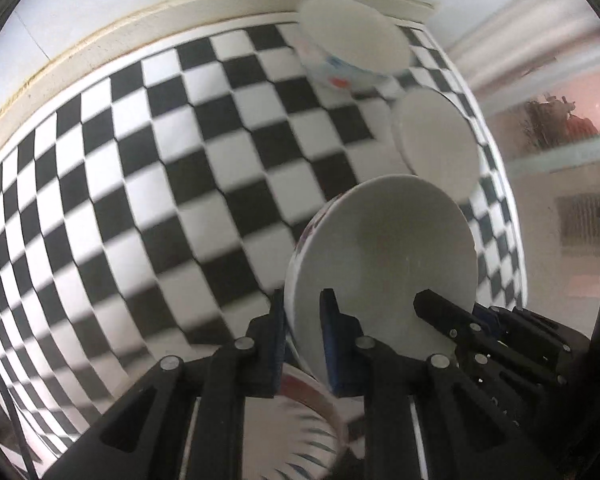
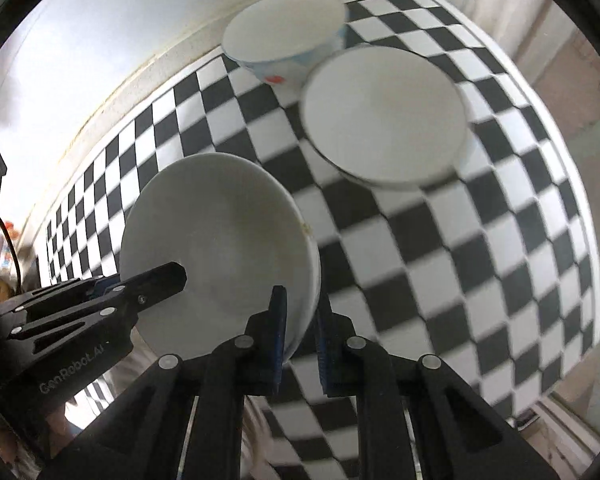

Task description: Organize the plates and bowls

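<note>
A white bowl (image 1: 384,252) with a coloured pattern outside is held above the checkered table by both grippers. My left gripper (image 1: 304,320) is shut on its near-left rim. My right gripper (image 2: 300,316) is shut on the opposite rim of the same bowl (image 2: 220,248); its finger also shows in the left wrist view (image 1: 440,312). A white plate (image 2: 384,116) lies on the table beyond, also visible in the left wrist view (image 1: 436,140). A patterned bowl (image 2: 284,36) stands behind it near the wall, also seen in the left wrist view (image 1: 352,44).
The black-and-white checkered table (image 1: 160,160) runs to a cream wall edge (image 1: 100,40) at the back. Another patterned dish (image 1: 300,420) shows under the left gripper. The table's right edge (image 2: 572,320) drops to the floor.
</note>
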Available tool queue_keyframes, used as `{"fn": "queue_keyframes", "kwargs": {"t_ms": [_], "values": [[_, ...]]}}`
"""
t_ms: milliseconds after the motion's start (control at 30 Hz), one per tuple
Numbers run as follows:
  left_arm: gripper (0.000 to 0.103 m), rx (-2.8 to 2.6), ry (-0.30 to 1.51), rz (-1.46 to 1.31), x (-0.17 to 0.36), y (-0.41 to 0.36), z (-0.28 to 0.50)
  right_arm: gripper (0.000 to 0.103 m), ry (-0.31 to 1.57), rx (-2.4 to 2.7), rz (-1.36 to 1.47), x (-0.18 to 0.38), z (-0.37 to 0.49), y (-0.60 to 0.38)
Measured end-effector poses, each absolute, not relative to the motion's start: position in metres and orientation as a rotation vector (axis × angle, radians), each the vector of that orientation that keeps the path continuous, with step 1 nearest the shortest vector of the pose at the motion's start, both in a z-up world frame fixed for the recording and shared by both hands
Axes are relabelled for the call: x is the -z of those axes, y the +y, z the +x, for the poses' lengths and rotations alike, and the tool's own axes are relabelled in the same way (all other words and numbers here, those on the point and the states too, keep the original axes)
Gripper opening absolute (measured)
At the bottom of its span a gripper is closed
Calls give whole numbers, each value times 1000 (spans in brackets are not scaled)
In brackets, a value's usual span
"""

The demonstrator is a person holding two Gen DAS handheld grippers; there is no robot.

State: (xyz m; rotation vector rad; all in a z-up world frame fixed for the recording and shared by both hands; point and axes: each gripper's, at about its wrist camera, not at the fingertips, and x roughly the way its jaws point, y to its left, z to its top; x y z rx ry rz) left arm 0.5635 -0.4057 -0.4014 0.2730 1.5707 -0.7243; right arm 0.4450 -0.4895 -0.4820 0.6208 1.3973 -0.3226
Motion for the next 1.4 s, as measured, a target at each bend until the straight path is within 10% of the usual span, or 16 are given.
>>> {"fn": "queue_keyframes", "kwargs": {"t_ms": [1200, 1400], "values": [[15, 447, 1700, 209, 460, -456, 409, 15, 1554, 6, 482, 549, 338, -556], [27, 460, 1706, 184, 426, -443, 406, 38, 1574, 9, 525, 537, 331, -580]]}}
